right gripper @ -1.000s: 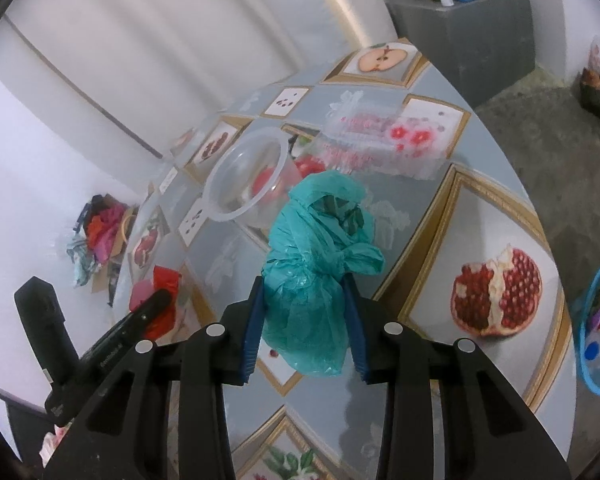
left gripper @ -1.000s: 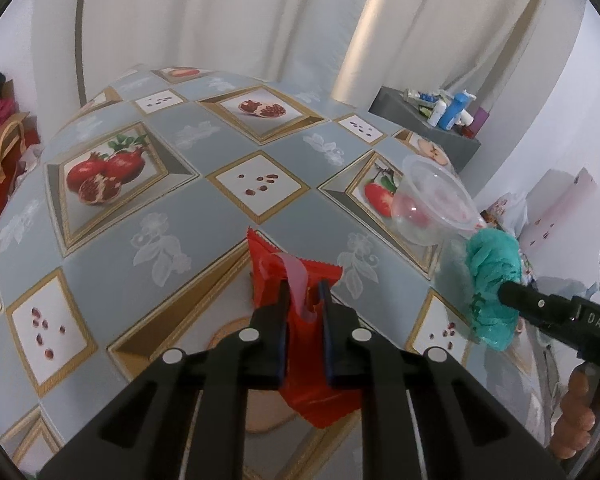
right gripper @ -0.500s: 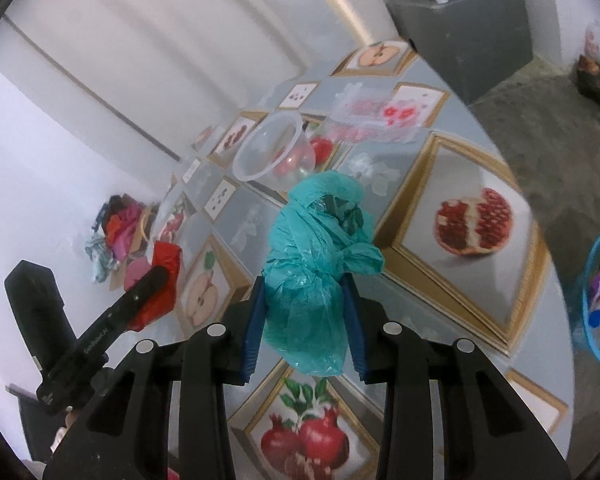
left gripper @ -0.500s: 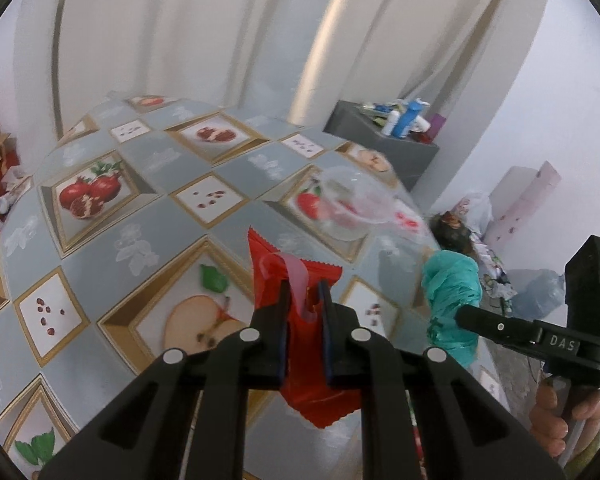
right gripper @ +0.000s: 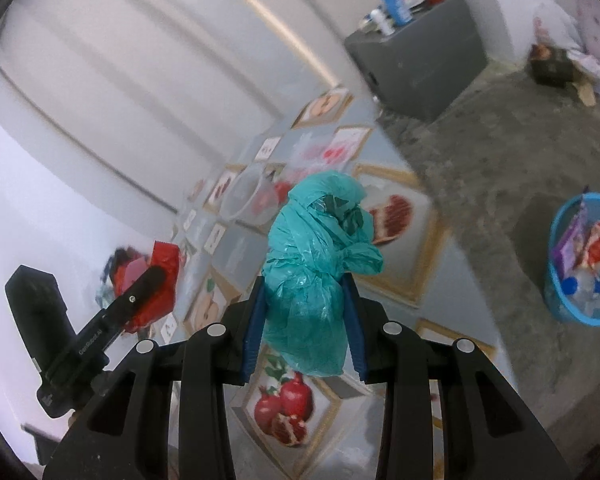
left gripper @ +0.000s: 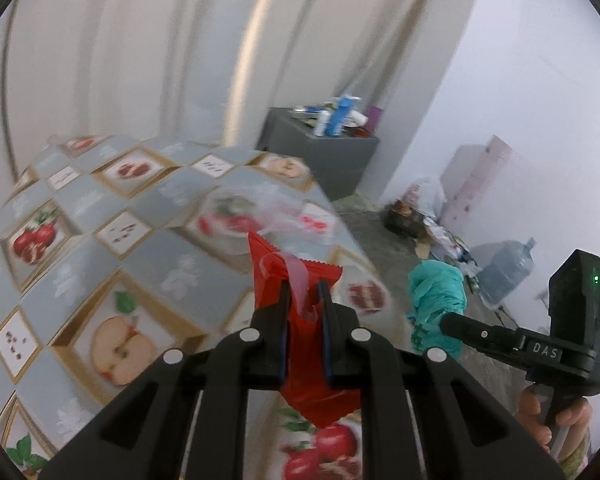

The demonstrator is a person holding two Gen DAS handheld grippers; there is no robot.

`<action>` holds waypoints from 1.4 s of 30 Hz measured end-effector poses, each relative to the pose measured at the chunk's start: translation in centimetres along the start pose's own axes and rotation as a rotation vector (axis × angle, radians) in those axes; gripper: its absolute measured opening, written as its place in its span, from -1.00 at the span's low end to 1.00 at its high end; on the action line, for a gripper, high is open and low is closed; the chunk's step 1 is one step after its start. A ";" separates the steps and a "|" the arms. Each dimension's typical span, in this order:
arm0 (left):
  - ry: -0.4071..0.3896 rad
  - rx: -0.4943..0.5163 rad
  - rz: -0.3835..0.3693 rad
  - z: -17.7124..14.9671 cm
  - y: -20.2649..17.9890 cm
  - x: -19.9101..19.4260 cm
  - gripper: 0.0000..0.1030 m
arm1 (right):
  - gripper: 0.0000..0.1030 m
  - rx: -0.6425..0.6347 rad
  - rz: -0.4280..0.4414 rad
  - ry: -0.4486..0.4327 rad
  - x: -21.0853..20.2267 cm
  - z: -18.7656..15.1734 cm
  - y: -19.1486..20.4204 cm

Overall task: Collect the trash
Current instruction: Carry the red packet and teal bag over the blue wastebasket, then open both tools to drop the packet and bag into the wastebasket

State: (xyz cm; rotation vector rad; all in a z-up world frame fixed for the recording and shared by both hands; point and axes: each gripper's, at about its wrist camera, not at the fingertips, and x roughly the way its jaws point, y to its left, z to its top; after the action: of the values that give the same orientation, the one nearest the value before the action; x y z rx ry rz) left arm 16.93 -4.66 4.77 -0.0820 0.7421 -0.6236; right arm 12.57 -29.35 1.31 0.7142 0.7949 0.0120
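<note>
Red wrapper (left gripper: 300,344) clamped in left hand-held gripper (left gripper: 303,292), both tilted downward; teal bag (right gripper: 312,276) squeezed by right hand-held gripper (right gripper: 304,288) at three o'clock

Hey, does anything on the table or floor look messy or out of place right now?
Yes. A clear bowl and a clear plastic tray lie loose on the table, looking like leftover trash. Across the floor, clutter is piled against the wall. The blue bin stands upright, nothing spilled.

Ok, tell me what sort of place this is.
Probably a room in a home: a table under a fruit-print tablecloth, pale curtains behind it, and a blue wastebasket on the bare floor.
</note>
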 end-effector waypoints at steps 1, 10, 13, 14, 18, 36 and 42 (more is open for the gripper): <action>0.002 0.014 -0.011 0.2 -0.9 0.2 -0.77 | -0.34 0.011 -0.011 -0.019 -0.9 0.1 -0.8; 0.087 0.186 -0.194 0.6 -11.9 4.2 -0.77 | -0.34 0.196 -0.161 -0.213 -9.9 -0.6 -10.9; 0.158 0.255 -0.259 -0.1 -16.1 6.9 -0.77 | -0.34 0.266 -0.247 -0.254 -11.9 -1.7 -14.5; 0.183 0.274 -0.270 -0.4 -17.4 7.8 -0.77 | -0.34 0.285 -0.259 -0.261 -12.4 -2.0 -15.4; 0.296 0.340 -0.330 -2.1 -22.3 11.6 -0.77 | -0.33 0.393 -0.290 -0.263 -13.2 -3.3 -20.5; 0.512 0.539 -0.332 -6.2 -36.3 28.9 0.22 | 0.14 0.618 -0.343 -0.193 -8.5 -1.5 -35.0; 0.500 0.476 -0.325 -5.9 -35.0 28.7 0.22 | 0.15 0.618 -0.332 -0.232 -9.6 -3.1 -34.5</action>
State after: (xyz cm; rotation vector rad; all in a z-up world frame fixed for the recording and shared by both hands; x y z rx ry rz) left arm 11.74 -48.45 -7.14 0.4137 1.0508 -1.1397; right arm -4.88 -56.63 -14.31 1.1317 0.6851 -0.6292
